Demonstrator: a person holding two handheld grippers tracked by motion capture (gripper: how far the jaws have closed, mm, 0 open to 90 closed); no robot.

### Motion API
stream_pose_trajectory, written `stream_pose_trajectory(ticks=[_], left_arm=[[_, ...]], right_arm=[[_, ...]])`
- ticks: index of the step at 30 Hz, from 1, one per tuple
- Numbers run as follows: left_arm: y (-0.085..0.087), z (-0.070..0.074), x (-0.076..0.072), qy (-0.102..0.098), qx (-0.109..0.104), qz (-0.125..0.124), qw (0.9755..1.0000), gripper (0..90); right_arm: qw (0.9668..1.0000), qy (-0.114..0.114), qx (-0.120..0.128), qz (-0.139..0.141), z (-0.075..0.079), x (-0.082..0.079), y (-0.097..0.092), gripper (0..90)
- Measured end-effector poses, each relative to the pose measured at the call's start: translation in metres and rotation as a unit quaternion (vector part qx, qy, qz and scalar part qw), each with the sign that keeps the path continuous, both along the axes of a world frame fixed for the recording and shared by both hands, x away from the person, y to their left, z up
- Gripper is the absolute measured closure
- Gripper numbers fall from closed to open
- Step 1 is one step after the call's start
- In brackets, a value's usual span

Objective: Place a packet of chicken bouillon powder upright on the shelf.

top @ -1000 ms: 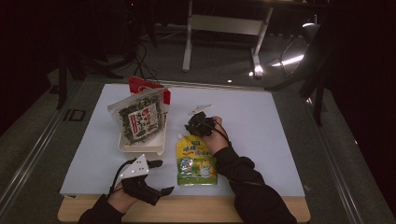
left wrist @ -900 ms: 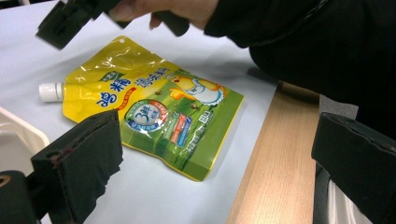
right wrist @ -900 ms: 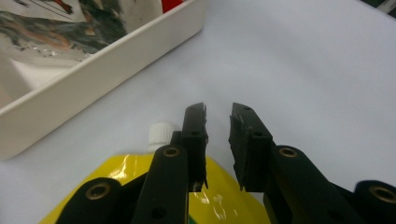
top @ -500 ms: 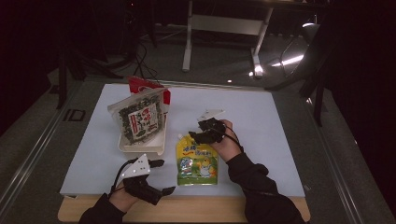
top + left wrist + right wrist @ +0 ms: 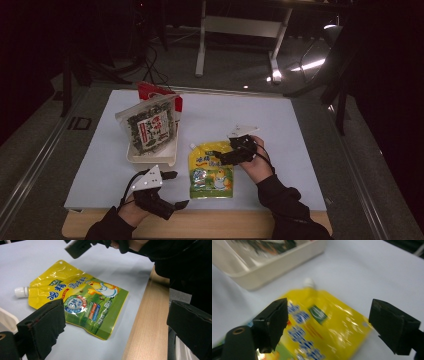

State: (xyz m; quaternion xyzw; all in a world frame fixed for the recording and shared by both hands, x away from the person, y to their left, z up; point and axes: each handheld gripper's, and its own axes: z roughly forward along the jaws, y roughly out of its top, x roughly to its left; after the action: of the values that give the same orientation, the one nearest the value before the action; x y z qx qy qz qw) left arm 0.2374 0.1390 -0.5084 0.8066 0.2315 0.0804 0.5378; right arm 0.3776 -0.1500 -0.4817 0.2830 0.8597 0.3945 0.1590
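1. Two forearms in dark sleeves come in from the near edge of the table; the right hand reaches forward and sits over the right side of the yellow pouch, while the left hand rests low at the near left, by the wooden table edge.
2. One pale blue-white mat covers the tabletop, with dark floor and a metal stand beyond its far side.
3. Lying flat near the middle of the mat, the yellow pouch points its white cap toward the far left, just short of a cream tray.
4. That tray holds a seaweed packet leaning upright, with a red packet behind it.
5. On the right gripper, the jaws have just been opening and now stand spread wide above the pouch's upper part; nothing is pinched between them, and the pouch lies on the mat below.
6. On the left gripper, the jaws are also spread apart and empty, aimed toward the pouch from its near left, clear of it.
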Motion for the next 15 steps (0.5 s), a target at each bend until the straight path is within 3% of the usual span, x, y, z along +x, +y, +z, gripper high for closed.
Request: stream_pose_trajectory(ticks=[2,5,8,9,15], left_arm=[[0.000,0.000,0.000,0.000,0.000,0.000,1.0000,2.5],[-0.001,0.000,0.001,0.000,-0.001,-0.001,1.0000,2.5],[-0.001,-0.001,0.001,0.000,-0.001,-0.001,1.0000,2.5],[-0.001,-0.001,0.001,-0.001,-0.001,-0.001,1.0000,2.5],[-0.001,-0.001,0.001,0.001,-0.001,-0.001,1.0000,2.5]], right_arm=[[0.9998,-0.012,-0.014,0.000,0.000,-0.002,-0.007,19.8],[0.9998,-0.004,-0.017,0.009,-0.001,-0.004,-0.016,16.6],[0.9995,0.019,-0.025,0.007,-0.002,-0.005,-0.022,16.4],[0.9990,0.037,-0.023,0.013,-0.004,-0.005,-0.024,14.0],[0.9973,0.066,-0.017,0.027,-0.010,-0.006,-0.032,10.4]])
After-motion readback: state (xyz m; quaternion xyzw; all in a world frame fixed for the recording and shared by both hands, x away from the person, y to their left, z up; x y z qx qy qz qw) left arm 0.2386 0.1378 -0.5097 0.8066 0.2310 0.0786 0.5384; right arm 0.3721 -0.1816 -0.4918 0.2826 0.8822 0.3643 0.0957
